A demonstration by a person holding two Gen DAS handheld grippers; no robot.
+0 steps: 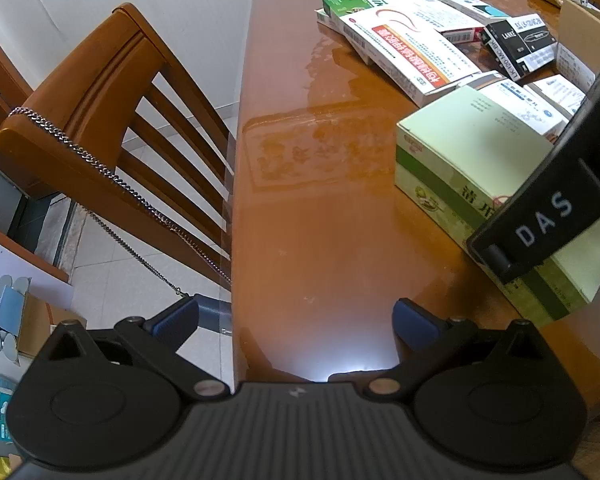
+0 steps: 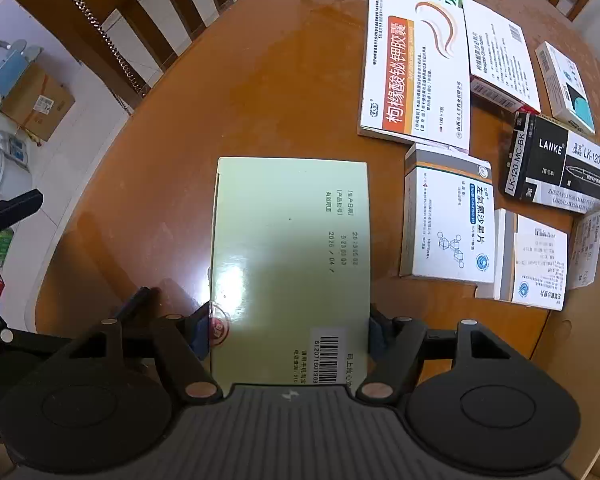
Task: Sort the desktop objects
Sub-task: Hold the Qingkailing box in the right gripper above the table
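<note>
We hold the green box (image 2: pixel 290 248) tight in our right hand-held gripper (image 2: pixel 290 336), and should set it flat beside the boxes (image 2: pixel 446 216) at three o'clock.

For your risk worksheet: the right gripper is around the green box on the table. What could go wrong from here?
1. The right gripper holds the green box only near its barcode end, so it may tip or slip.
2. The white box lies close beside it and could get knocked.
3. The left gripper hangs open near the table edge, offering no support.

A home dining room: glossy wooden table (image 1: pixel 320 220), slat-backed wooden chair (image 1: pixel 112 92), tiled floor (image 1: pixel 100 256).
</note>
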